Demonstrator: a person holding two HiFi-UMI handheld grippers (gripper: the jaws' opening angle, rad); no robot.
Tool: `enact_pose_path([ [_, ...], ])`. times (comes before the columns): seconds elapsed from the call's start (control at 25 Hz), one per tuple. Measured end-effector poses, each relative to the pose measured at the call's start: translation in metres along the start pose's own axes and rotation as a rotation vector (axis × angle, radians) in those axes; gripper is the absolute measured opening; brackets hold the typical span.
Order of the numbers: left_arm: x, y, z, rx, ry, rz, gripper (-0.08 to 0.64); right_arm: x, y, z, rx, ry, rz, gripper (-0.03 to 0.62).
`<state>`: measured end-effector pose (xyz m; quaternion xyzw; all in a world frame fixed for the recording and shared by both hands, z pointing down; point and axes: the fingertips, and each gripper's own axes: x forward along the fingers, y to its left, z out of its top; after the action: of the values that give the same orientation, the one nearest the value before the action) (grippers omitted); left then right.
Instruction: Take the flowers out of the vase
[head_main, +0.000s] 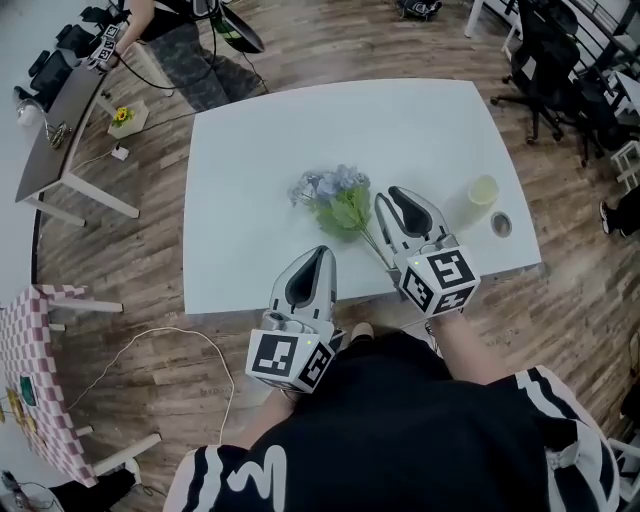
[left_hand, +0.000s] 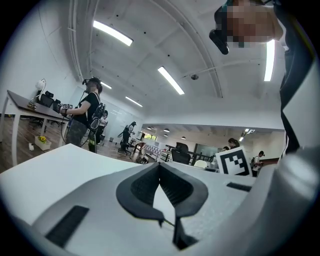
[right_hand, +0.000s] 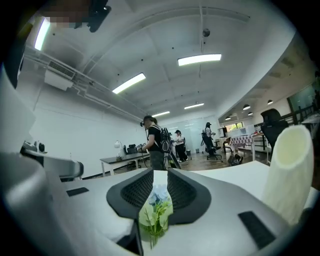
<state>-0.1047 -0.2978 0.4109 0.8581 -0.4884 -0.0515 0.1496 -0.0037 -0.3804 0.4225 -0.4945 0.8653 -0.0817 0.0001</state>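
Flowers (head_main: 335, 195) are out of the vase: I see the bunch lying flat on the white table (head_main: 260, 160), blue-white heads toward the middle, green leaves below. The thin stem runs back toward the near edge, close along the left side of the right gripper (head_main: 397, 195).

Vase (head_main: 482, 192): pale yellow-green cylinder, upright, at the right part of the table, apart from the bunch. The right gripper is between the two. A small round disc (head_main: 501, 224) sits on the table just beside the vase.

Right gripper, own view (right_hand: 160, 172): released. The jaws stand a narrow way apart, and the flowers (right_hand: 156, 210) show through the gap, lying beyond; the pads do not press on them. The vase (right_hand: 287, 170) stands tall at the right edge of that view.

Left gripper (head_main: 322, 252): over the near edge of the table, clear of the bunch. Its own view (left_hand: 160, 165) shows the jaw tips clenched together with nothing I can name between them.

Surroundings: wood floor, a grey desk (head_main: 70, 110) at upper left with a person (head_main: 170, 30) beside it, and office chairs (head_main: 545, 50) at upper right.
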Motion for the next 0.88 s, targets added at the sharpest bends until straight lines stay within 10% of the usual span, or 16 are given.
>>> enact_pose_path([
  [0.88,0.052,-0.082,0.004,0.075,-0.002,-0.265,0.005,-0.08,0.023,0.055,-0.054,-0.192,0.004,0.018],
])
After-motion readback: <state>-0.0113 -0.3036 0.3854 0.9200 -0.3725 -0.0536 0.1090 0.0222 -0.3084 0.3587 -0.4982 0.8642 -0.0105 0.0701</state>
